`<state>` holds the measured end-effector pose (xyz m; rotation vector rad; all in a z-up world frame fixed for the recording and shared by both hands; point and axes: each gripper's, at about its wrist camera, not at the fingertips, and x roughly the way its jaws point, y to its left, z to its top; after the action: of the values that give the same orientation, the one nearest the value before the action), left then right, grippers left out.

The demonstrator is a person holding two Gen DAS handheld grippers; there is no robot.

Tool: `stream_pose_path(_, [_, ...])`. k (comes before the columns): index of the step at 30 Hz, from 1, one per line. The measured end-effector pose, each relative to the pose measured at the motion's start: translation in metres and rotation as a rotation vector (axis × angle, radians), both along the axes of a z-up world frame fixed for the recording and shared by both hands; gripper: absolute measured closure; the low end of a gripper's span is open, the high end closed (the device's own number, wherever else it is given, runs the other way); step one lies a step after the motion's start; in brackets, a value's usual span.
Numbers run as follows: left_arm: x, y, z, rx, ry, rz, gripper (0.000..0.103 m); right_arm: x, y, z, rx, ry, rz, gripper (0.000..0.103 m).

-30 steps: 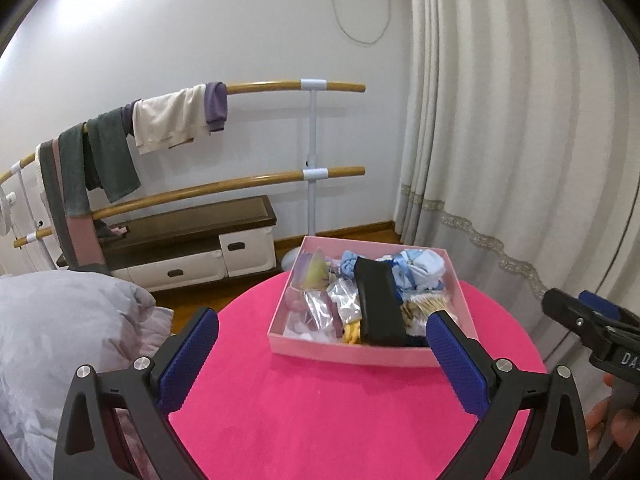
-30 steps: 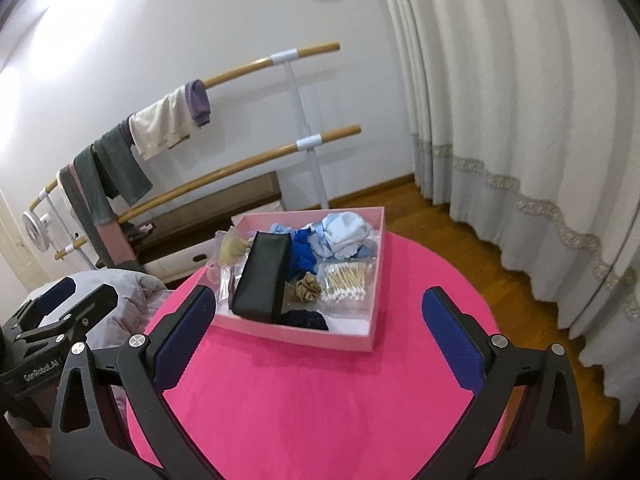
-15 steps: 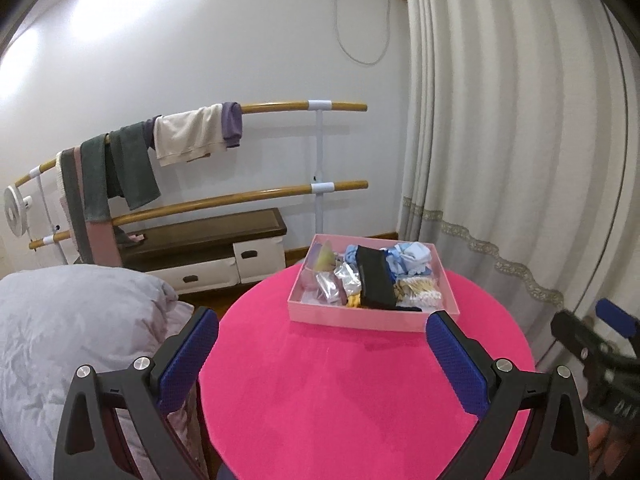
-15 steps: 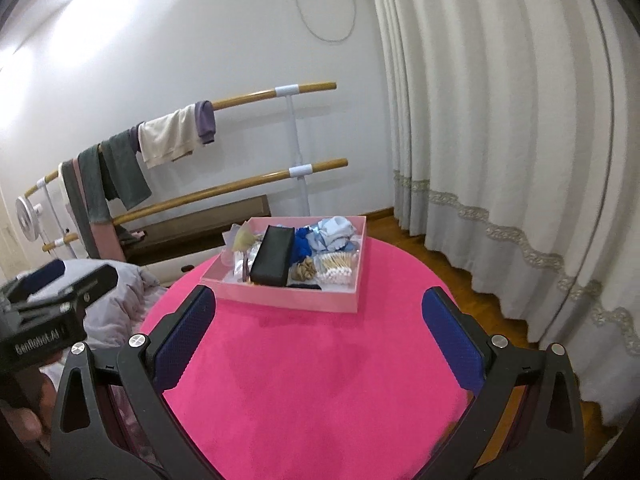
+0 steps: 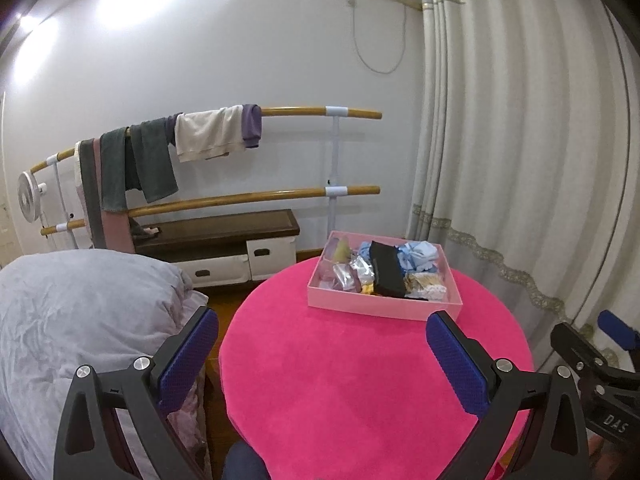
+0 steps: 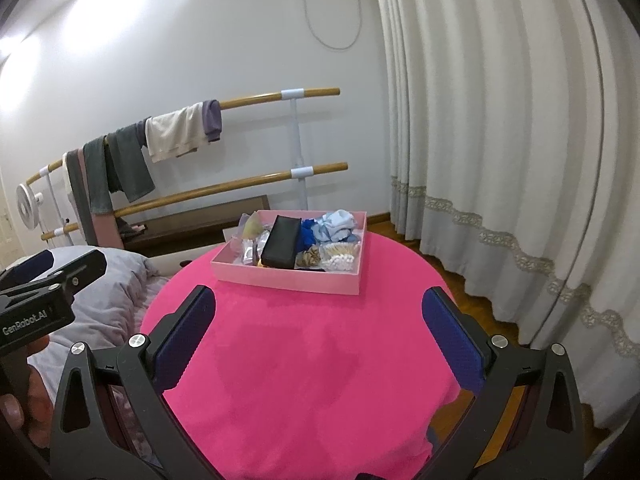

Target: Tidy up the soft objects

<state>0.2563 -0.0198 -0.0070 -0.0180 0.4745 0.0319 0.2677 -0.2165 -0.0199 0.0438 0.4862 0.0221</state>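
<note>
Both grippers spread wide w/ nothing between the pads: left gripper [image 5: 322, 356] low centre of its view, right gripper [image 6: 320, 338] likewise, each held back over the near edge of the round pink table [image 5: 360, 380], prob. to keep the whole top in sight. Soft bits sit upper centre in the pink box [image 5: 382, 307]: light-blue cloth [image 5: 418, 255], black pouch [image 6: 282, 242], blue fabric [image 6: 306, 234], cotton swabs [image 6: 340, 256], all piled together. Tabletop bare otherwise, so fits either sorted-into-box or awaiting sorting.

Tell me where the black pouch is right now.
The black pouch lies in the pink box at the far side of the round pink table, between clear plastic packets on its left and blue cloth on its right.
</note>
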Motion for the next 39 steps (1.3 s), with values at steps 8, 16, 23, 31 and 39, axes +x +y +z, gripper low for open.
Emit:
stream_pose_path(8, [-0.007,0.004,0.004,-0.005,-0.009,0.0,0.0,-0.001,-0.002,0.0,-0.002,0.007,-0.003,0.0])
stream_pose_path(16, [-0.002,0.008,0.008,-0.025,0.01,0.001,0.0,-0.001,-0.002,-0.001,-0.001,0.01,-0.004,0.0])
stream_pose_path(23, [0.0,0.003,0.01,0.017,0.0,0.012,0.0,-0.005,-0.003,-0.001,-0.002,-0.001,-0.01,0.0])
stream_pose_path(31, [0.003,-0.004,0.005,0.034,-0.006,0.0,0.0,-0.005,-0.001,-0.001,-0.002,-0.003,-0.011,0.0])
stream_pose_path(39, [0.003,-0.001,0.004,0.013,-0.017,-0.002,0.0,-0.005,-0.002,-0.001,-0.001,0.001,-0.01,0.0])
